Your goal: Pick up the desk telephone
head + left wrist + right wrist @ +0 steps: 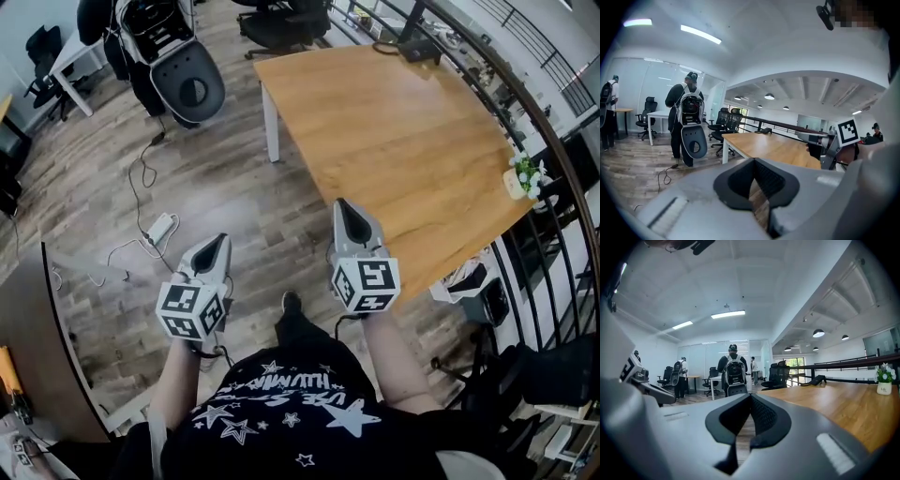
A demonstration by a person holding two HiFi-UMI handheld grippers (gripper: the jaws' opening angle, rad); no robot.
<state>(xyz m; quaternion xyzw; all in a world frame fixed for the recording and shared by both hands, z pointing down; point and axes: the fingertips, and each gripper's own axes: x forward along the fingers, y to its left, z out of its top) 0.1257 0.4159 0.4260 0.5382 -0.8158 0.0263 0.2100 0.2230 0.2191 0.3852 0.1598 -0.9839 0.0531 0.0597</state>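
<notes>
The black desk telephone (412,47) lies at the far end of a wooden table (403,150). It shows small and distant in the left gripper view (765,131) and in the right gripper view (816,379). Both grippers hang over the floor in front of the person, well short of the phone. My left gripper (214,246) is shut with nothing in it (754,161) and is off the table's near-left side. My right gripper (345,208) is also shut and empty (750,397), its tip just at the table's near edge.
A small white plant pot (520,178) stands at the table's right edge, beside a black railing (539,103). A power strip and cables (159,227) lie on the wood floor. A person with a backpack (686,110) stands beyond; office chairs (281,23) sit behind the table.
</notes>
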